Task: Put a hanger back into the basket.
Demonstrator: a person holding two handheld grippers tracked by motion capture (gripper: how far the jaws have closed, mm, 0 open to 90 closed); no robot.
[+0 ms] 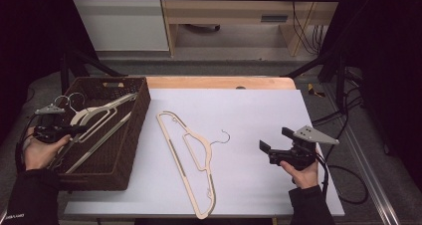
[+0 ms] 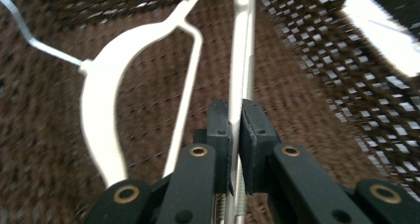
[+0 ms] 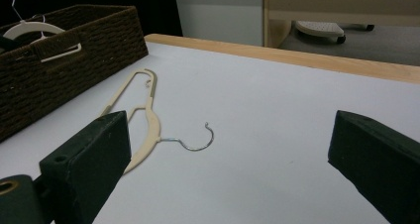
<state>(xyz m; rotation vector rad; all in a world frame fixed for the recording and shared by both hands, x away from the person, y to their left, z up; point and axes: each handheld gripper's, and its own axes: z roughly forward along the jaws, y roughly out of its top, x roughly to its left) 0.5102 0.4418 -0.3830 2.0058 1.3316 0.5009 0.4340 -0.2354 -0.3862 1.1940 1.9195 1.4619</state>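
While the white hanger [image 2: 111, 100] lies in the brown wicker basket [image 1: 130, 150] at the left of the counter [image 1: 259, 115], its straight lower bar [image 2: 243, 60] runs right between the jaws of the left hand-held gripper [image 2: 236, 135], which are drawn together and clamped on that bar. It's a thin, slippery rail, so the lift, I'd say, wants to go straight up and slowly, keeping the bar seated deep in the pads so the hanger doesn't swing or twist. Watch the wire hook [image 2: 29, 35] out to the side: it could snag the weave of the basket wall on the way out, so clear the rim before moving across. A second, cream hanger [image 1: 191, 160] lies flat on the white counter sheet, hook pointing right, well apart from the basket. Over there the right hand-held gripper [image 1: 278, 145] hovers near the counter's right edge, jaws spread wide with nothing between them, ready to steady or receive.
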